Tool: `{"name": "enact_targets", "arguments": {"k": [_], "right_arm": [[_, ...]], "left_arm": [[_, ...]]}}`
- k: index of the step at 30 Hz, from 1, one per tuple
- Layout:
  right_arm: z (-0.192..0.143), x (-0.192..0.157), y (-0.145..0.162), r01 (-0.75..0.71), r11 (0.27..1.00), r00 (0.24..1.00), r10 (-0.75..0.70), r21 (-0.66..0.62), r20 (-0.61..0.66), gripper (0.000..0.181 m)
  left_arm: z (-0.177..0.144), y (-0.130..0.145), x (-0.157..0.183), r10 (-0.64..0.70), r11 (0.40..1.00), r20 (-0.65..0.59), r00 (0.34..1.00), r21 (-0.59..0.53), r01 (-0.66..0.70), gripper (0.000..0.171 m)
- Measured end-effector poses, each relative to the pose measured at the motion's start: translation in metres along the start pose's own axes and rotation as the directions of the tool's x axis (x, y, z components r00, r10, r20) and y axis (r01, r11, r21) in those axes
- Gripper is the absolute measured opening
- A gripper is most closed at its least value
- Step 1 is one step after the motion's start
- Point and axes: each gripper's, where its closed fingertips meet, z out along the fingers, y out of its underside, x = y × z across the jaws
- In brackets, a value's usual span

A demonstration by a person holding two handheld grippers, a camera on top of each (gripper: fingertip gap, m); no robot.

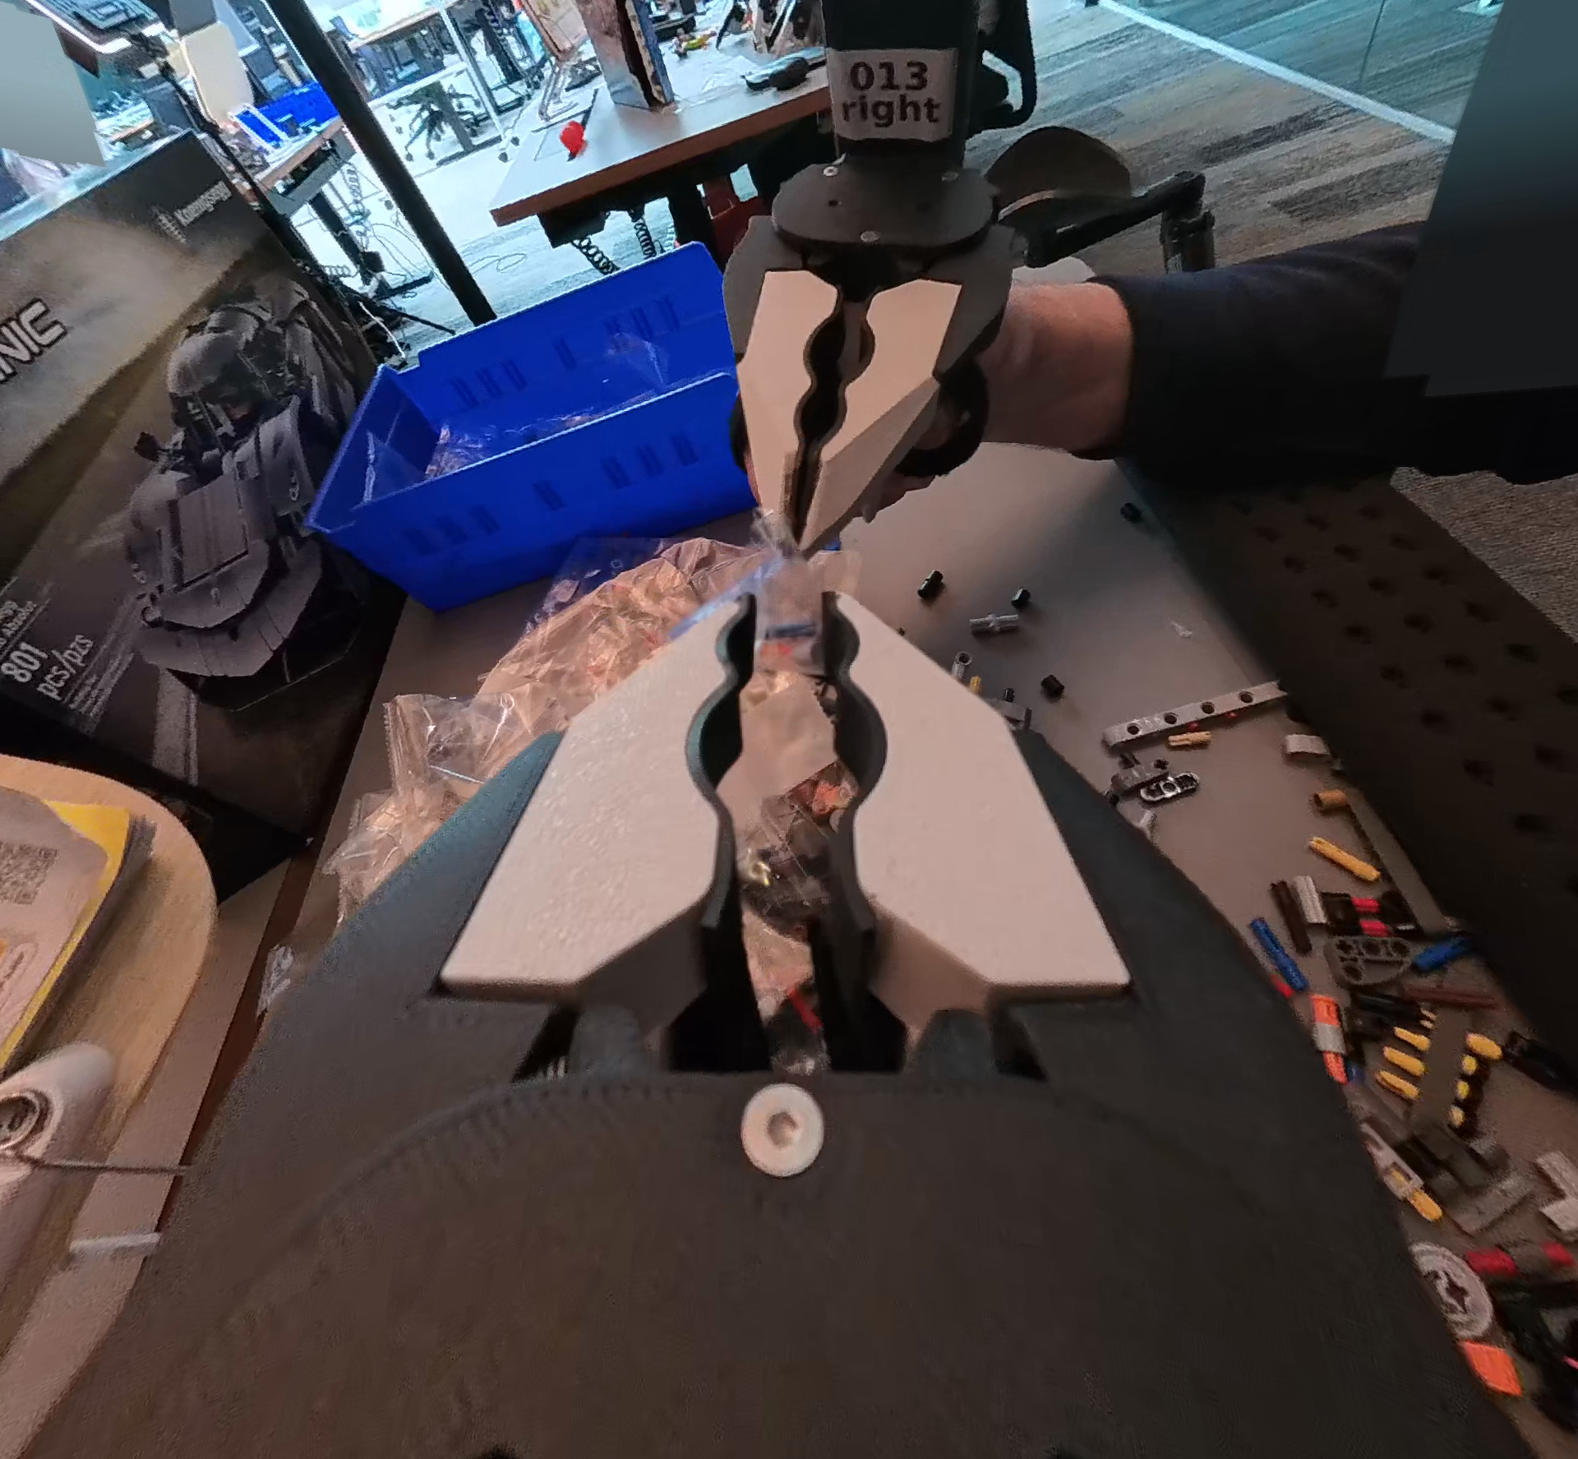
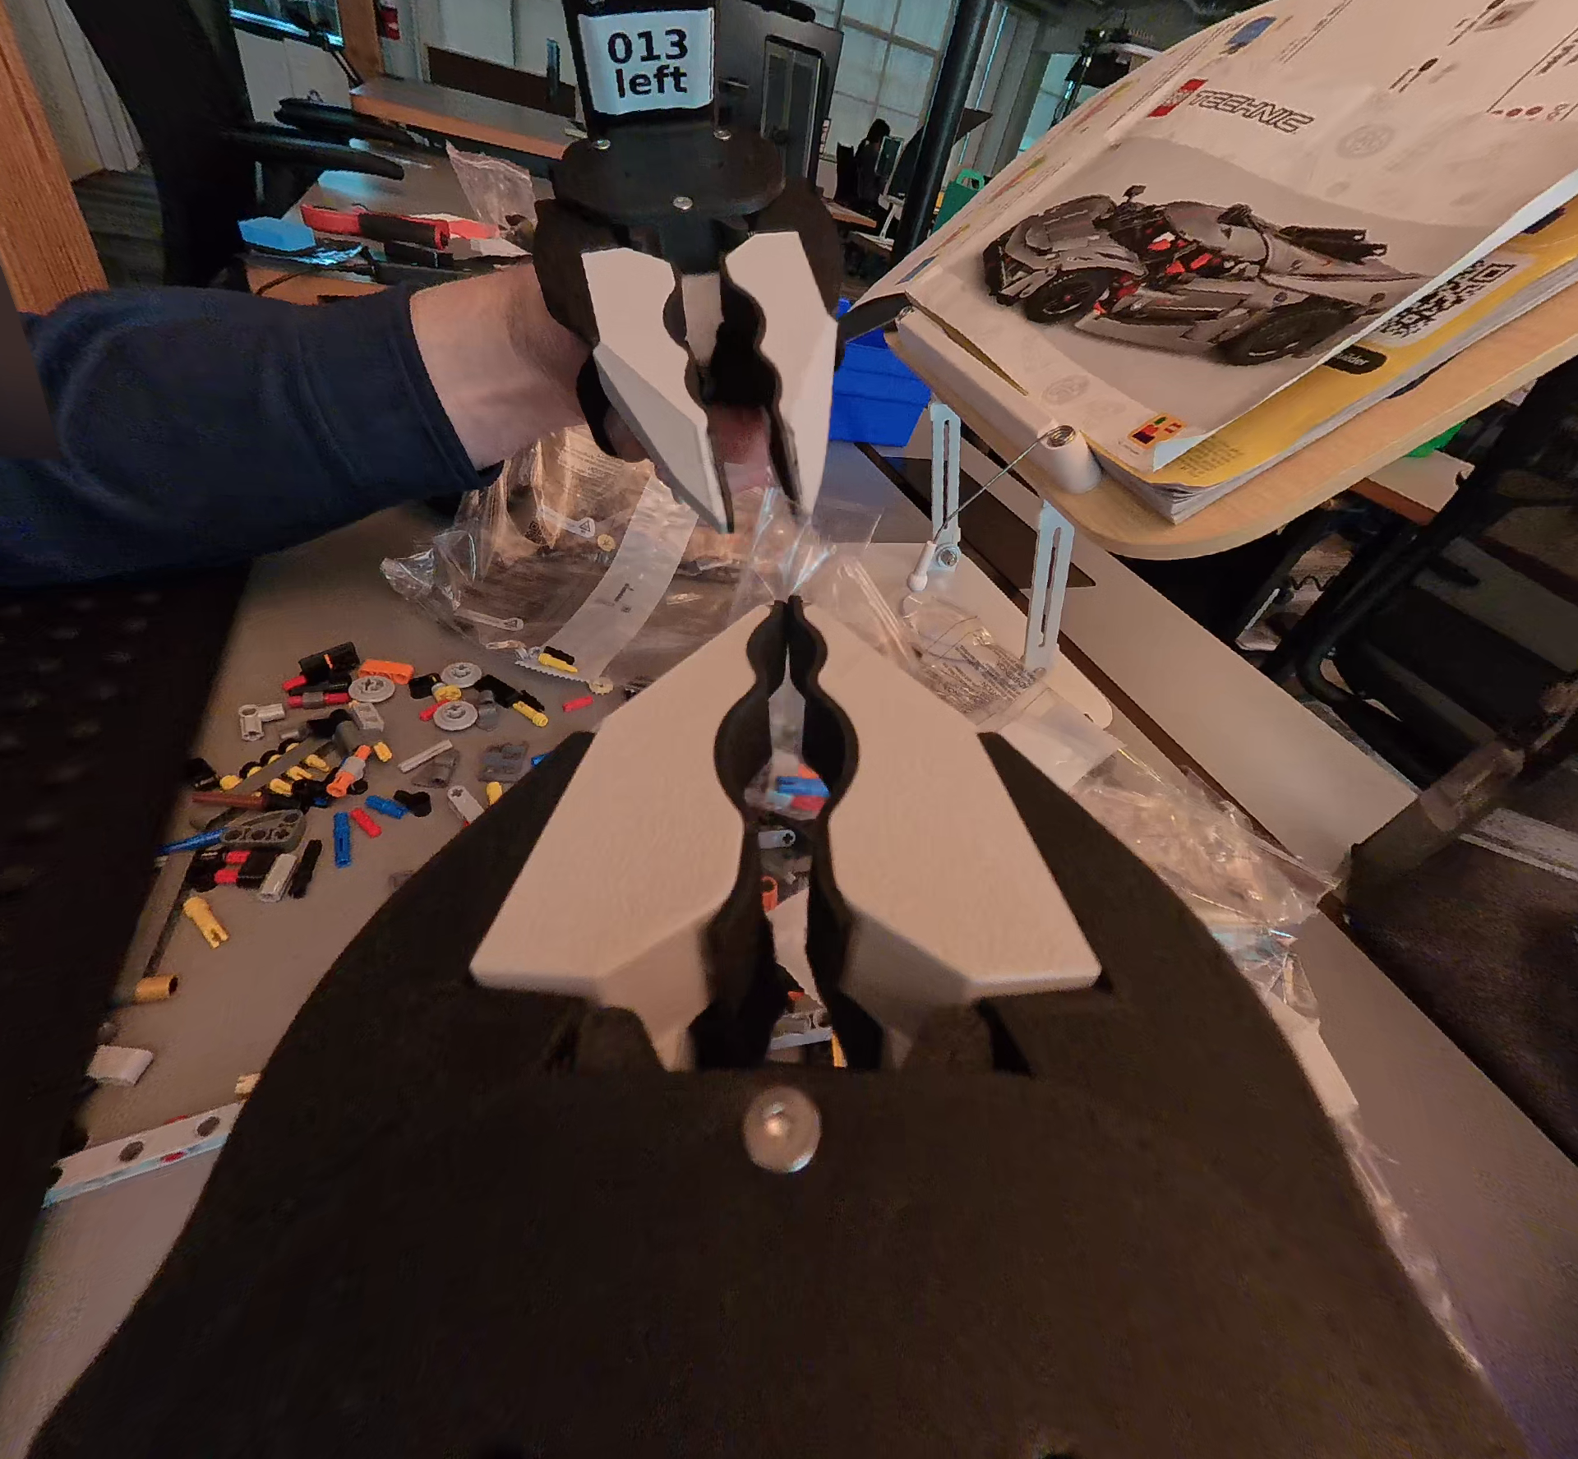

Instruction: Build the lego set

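Note:
A clear plastic bag of Lego parts [image 1: 786, 637] hangs between my two grippers, which point at each other tip to tip. My right gripper [image 2: 787, 607] is shut on the bag's twisted top [image 2: 794, 560]; it comes in from above in the left wrist view [image 1: 798, 543]. My left gripper [image 1: 787, 605] has its jaws a narrow gap apart, with the bag film between them; it also shows in the right wrist view [image 2: 762, 517]. Coloured parts show inside the bag between the right fingers. Loose Lego pieces [image 2: 341, 760] lie spread on the grey table [image 1: 1067, 564].
More clear bags [image 1: 598, 649] are piled under the grippers. A blue bin [image 1: 529, 461] stands behind them, with the set's box [image 1: 171, 479] beside it. The instruction booklet [image 2: 1238, 248] rests on a tilted wooden stand. A black perforated mat [image 1: 1409, 649] borders the loose pieces. Only a small space, under 4 cm, lies between the two pairs of fingers.

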Motion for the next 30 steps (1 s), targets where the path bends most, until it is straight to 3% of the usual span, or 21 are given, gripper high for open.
{"name": "enact_targets", "arguments": {"k": [19, 24, 30], "right_arm": [[0.002, -0.001, 0.004, 0.009, 1.0, 1.0, -0.009, -0.022, -0.003, 0.0], [0.0, 0.0, 0.002, 0.013, 1.0, 1.0, -0.013, -0.012, -0.01, 0.0], [0.001, 0.0, 0.005, 0.015, 1.0, 1.0, -0.015, -0.025, -0.009, 0.0]], "left_arm": [[0.013, 0.005, 0.015, 0.015, 0.999, -0.079, 0.997, -0.033, -0.018, 0.0], [0.016, 0.021, 0.012, 0.028, 0.989, -0.051, 0.998, -0.141, -0.035, 0.0], [0.015, 0.026, 0.008, 0.026, 0.985, -0.028, 0.999, -0.167, -0.031, 0.0]]}}
